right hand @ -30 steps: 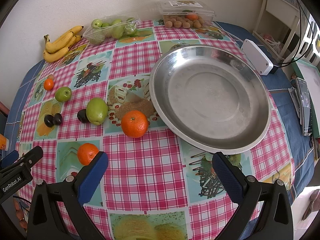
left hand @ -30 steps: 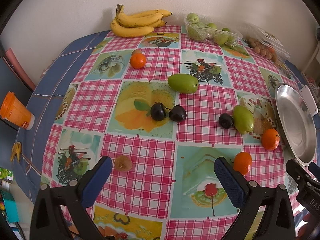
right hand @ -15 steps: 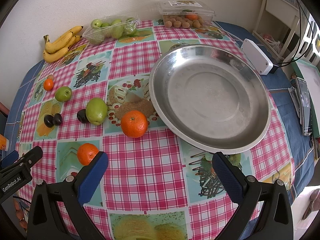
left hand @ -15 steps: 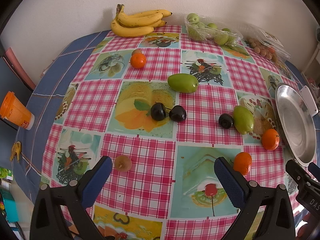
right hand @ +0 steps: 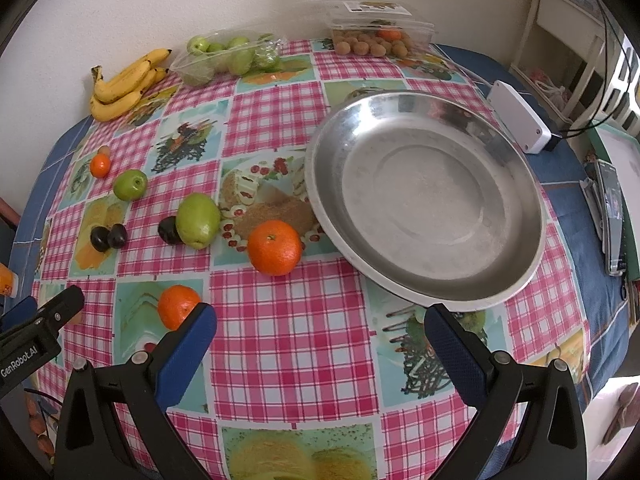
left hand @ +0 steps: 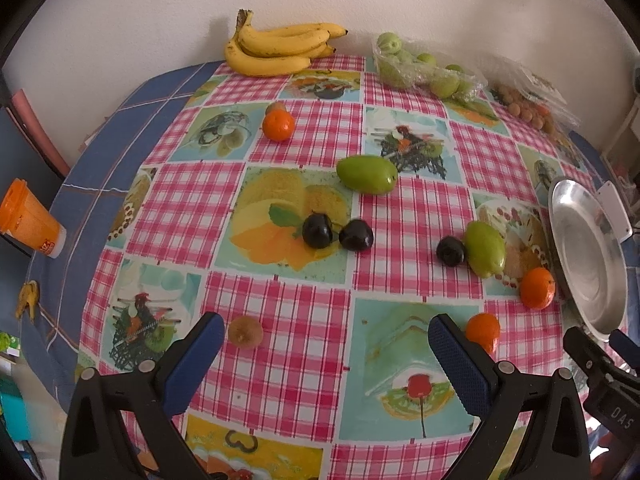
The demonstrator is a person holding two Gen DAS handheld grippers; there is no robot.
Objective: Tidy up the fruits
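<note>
Loose fruit lies on a checked tablecloth. In the left wrist view I see two green mangoes (left hand: 367, 174) (left hand: 485, 249), three dark plums (left hand: 317, 231) (left hand: 356, 235) (left hand: 450, 251), three oranges (left hand: 279, 125) (left hand: 537, 288) (left hand: 483, 329) and a brown kiwi (left hand: 245, 332). A steel plate (right hand: 426, 196) stands empty at the right. My left gripper (left hand: 326, 340) is open and empty above the near table. My right gripper (right hand: 320, 328) is open and empty, near an orange (right hand: 274, 247) and the plate's front rim.
Bananas (left hand: 278, 50), a bag of green fruit (left hand: 420, 68) and a clear box of small brown fruit (right hand: 376, 36) line the back wall. An orange cup (left hand: 30, 220) stands at the left edge. A white box (right hand: 520, 122) and phones lie right of the plate.
</note>
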